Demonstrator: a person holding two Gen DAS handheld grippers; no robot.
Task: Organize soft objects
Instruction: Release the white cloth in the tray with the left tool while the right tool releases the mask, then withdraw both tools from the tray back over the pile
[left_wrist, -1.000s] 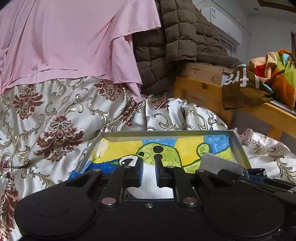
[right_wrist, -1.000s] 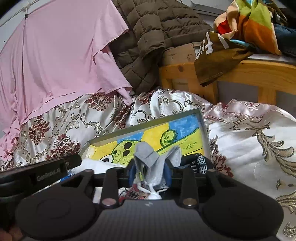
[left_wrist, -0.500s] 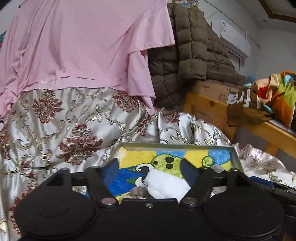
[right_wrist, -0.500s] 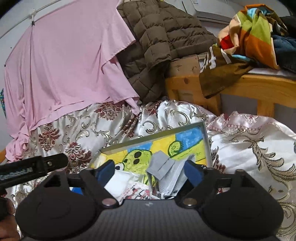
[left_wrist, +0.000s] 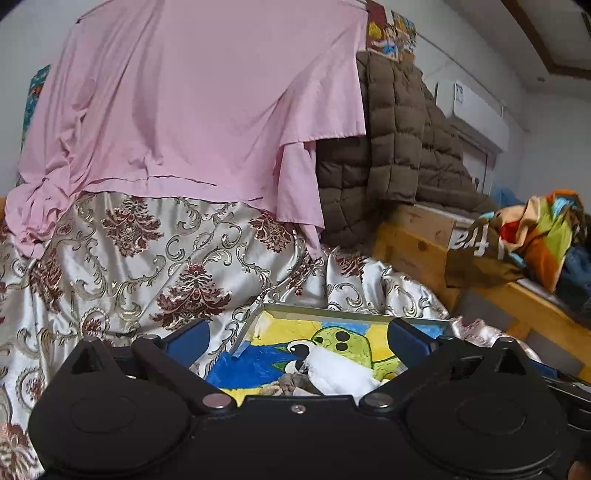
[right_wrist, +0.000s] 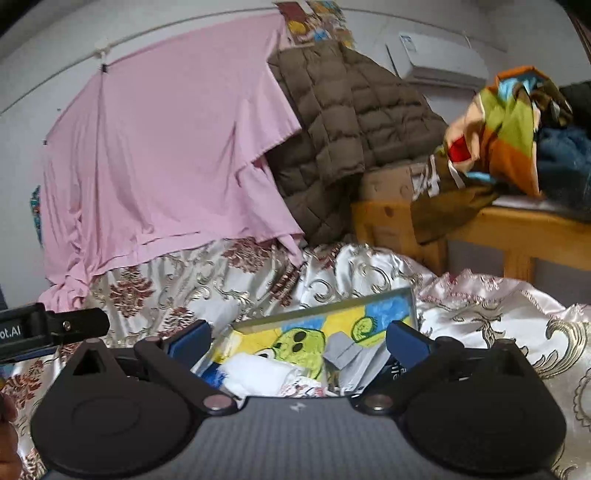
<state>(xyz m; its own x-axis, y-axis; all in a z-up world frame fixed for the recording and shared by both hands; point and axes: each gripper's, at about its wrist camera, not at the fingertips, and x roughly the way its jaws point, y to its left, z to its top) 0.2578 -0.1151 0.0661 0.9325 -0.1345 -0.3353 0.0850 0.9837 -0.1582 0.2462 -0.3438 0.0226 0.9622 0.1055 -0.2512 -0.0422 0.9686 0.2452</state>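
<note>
Releasing: both pairs of tongs have just been opening and now stand spread wide, nothing pinched between them; the step in hand reads as letting go and drawing back from the tray.
Left tongs (left_wrist: 297, 341): blue pads far apart, hanging over the near end of the tray, clear of the cloth below.
Right tongs (right_wrist: 297, 341): equally wide, over the near right part of the tray, touching nothing.
Tray (left_wrist: 332, 312): shallow metal-rimmed tray with a painted yellow, blue and green cartoon floor, lying slightly tilted on the satin bedspread (left_wrist: 155, 266).
White cloth (left_wrist: 340, 371): a rolled white piece lying in the tray, just beside a brownish bundle (left_wrist: 291, 384) at its near edge.
Grey socks (right_wrist: 351, 354): folded grey pair resting in the right half of the tray, beside white patterned fabric (right_wrist: 266, 373).
Doing it well: lift the pads straight clear before swinging aside, so no loose fold snags and drags out over the rim.
Check: see that each piece sits wholly inside the rim; the near rim is hidden by the tongs' bodies, so I cannot tell.
Risk: the soft bedspread gives under the tray, so a nudge could tip it.
Next candidates: the colourful cloth (right_wrist: 509, 129) heaped on the wooden bench far right, perhaps; the pink sheet (left_wrist: 192, 110) and brown quilted jacket (left_wrist: 391, 147) hang behind.
</note>
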